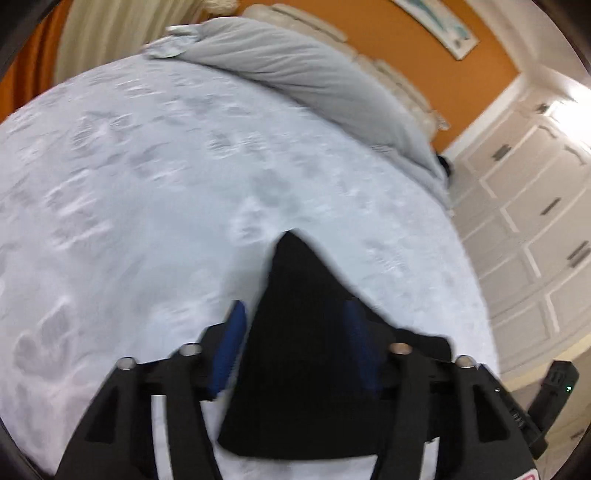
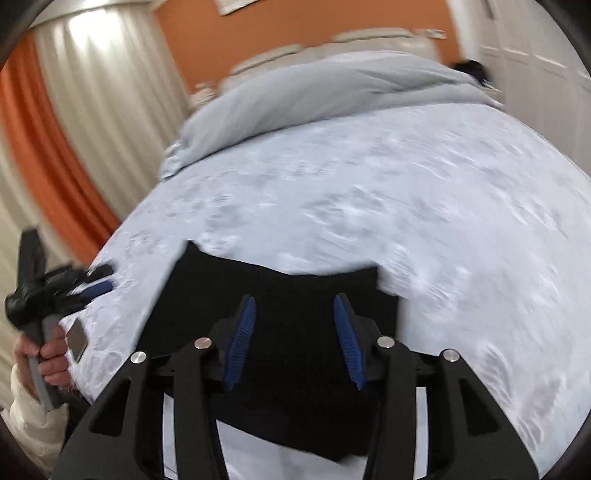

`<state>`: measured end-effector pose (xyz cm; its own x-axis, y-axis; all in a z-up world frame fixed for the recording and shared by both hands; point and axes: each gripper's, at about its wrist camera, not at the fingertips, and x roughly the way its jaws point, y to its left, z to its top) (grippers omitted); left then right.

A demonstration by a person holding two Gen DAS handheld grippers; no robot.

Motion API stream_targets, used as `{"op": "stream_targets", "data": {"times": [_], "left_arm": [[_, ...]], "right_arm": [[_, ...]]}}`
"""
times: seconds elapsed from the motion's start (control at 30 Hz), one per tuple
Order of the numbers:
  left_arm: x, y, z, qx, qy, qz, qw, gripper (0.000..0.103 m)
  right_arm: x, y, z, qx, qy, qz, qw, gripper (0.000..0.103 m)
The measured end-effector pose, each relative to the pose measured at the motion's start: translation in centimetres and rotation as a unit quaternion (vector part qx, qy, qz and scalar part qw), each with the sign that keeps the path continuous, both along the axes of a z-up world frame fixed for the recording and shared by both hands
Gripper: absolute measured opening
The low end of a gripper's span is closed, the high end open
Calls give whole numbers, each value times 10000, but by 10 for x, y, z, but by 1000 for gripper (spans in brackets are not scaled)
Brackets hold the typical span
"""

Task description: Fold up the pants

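Left gripper (image 1: 295, 354): seen closest in the left wrist view; its 2 blue pads (image 1: 229, 350) are spread wide, with black cloth lying in the gap; no pinch on the cloth can be made out, since the right pad is half hidden by it
Right gripper (image 2: 293, 341): its 2 blue pads (image 2: 242, 341) are likewise held wide apart above the cloth, and nothing is clamped between them
Pants (image 2: 273, 332): black, laid on the bed just beyond both pairs of fingers; in the right wrist view a broad, roughly squared panel is seen, in the left wrist view a pointed corner (image 1: 291, 236) aimed away from the camera
Step judged: a fold looks laid down already, and an edge is probably to be picked for the next fold; the blur leaves this uncertain
Advice: all layers of 1 edge should be taken together, both grippers set level, the cloth carried low and flat so that corners meet
Bedsheet (image 1: 147, 184): pale, patterned, under the pants
Duvet (image 2: 332, 96): grey, bunched at the far end of the bed
Wall (image 2: 295, 22): orange, farthest off
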<state>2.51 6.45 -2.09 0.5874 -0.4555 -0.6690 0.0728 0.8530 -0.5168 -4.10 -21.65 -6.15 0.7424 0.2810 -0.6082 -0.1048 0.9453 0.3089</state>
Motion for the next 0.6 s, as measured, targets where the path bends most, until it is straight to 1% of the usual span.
{"op": "stream_targets", "data": {"times": [0.07, 0.1, 0.13, 0.17, 0.2, 0.23, 0.27, 0.3, 0.37, 0.4, 0.43, 0.47, 0.5, 0.53, 0.57, 0.6], "left_arm": [[16, -20, -6, 39, 50, -90, 9999, 56], [25, -32, -15, 141, 99, -196, 9997, 56], [35, -43, -27, 321, 198, -327, 9988, 57], [48, -56, -48, 689, 416, -478, 9956, 58], [58, -64, -66, 1007, 600, -520, 9917, 56], [64, -70, -80, 1162, 699, -532, 9893, 55], [61, -72, -84, 1252, 520, -462, 9897, 55], [56, -75, -78, 1422, 312, -385, 9886, 55], [49, -83, -65, 1679, 143, -514, 9844, 56], [45, -82, -60, 1642, 96, -542, 9849, 57], [43, -81, -57, 1584, 61, -528, 9859, 58], [41, -78, -56, 1575, 45, -466, 9864, 59], [37, -76, -54, 1642, 25, -442, 9854, 59], [33, -73, -53, 1754, 18, -446, 9835, 59], [28, -71, -50, 1833, 16, -452, 9820, 59], [23, -68, -47, 1919, 5, -455, 9804, 59]], "right_arm": [[23, 11, -14, -133, 194, 103, 9997, 37], [34, 12, -31, -370, 485, -14, 9981, 37], [47, 6, -47, -559, 805, -142, 9951, 37], [58, -6, -66, -621, 1130, -356, 9910, 25], [66, -23, -77, -292, 1214, -563, 9906, 12], [67, -36, -76, 94, 1198, -682, 9904, 6], [63, -42, -67, 279, 1246, -763, 9889, 2], [55, -40, -56, 159, 1089, -668, 9917, 9], [42, -25, -38, -217, 678, -410, 9966, 9], [43, -23, -43, -437, 715, -332, 9959, 10], [47, -24, -55, -618, 976, -390, 9925, 10], [52, -31, -74, -564, 1308, -462, 9887, 9], [47, -43, -75, -324, 1222, -531, 9906, 9], [38, -49, -72, -196, 1188, -540, 9913, 9], [31, -48, -63, -273, 1172, -478, 9916, 10], [20, -45, -52, -434, 1018, -443, 9929, 11]]}}
